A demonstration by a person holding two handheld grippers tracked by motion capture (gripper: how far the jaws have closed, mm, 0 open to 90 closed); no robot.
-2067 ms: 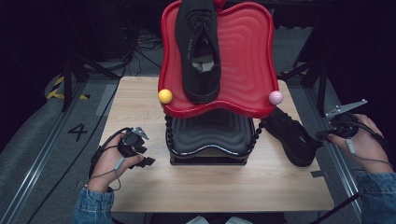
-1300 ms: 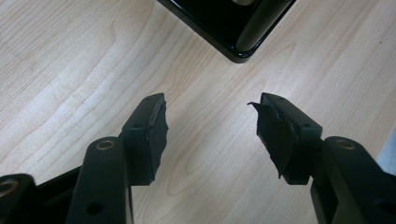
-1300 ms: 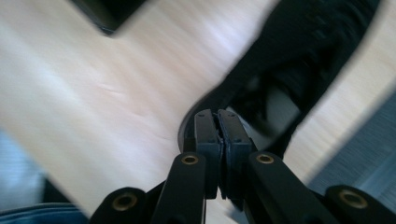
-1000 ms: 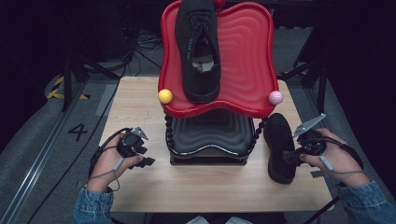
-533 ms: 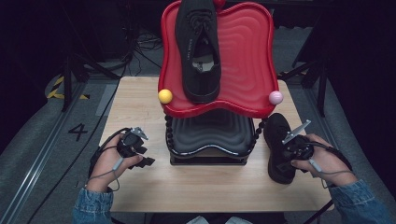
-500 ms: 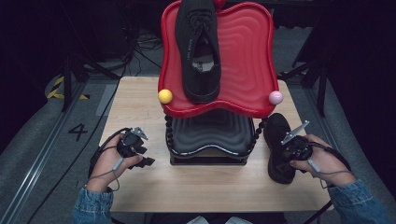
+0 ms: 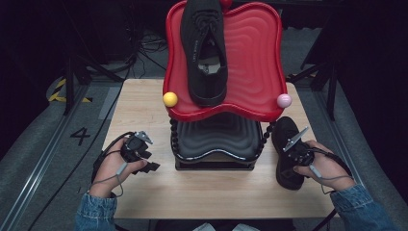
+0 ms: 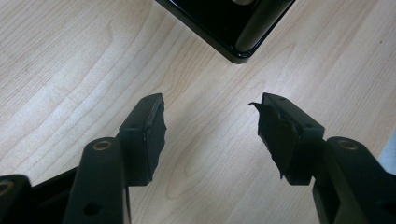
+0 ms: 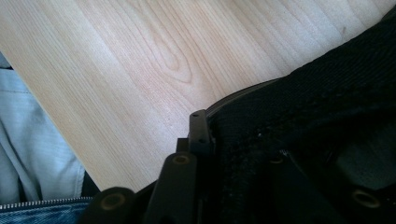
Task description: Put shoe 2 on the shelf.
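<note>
A black shoe (image 7: 204, 53) lies on the tilted red tray (image 7: 250, 62) on top of a black stand (image 7: 214, 139). A second black shoe (image 7: 285, 137) lies on the table right of the stand, toe pointing away from the person. My right gripper (image 7: 294, 153) sits on its near half. Its jaws have just been closing, with the shoe's side wall (image 9: 327, 107) between them. One finger (image 9: 200, 133) presses on the outside; the other is hidden inside the shoe. My left gripper (image 7: 150, 162) rests left of the stand, its jaws wide apart (image 8: 210, 126) over bare wood.
A yellow ball (image 7: 170, 99) and a pink ball (image 7: 284, 100) sit at the tray's front corners. The stand's base corner (image 8: 233, 23) lies just ahead of the left jaws. The wooden table (image 7: 144, 110) ends just right of the second shoe.
The right hand has carried the second shoe from the table's right edge leftward and down, beside the stand. The left hand has stayed where it was.
</note>
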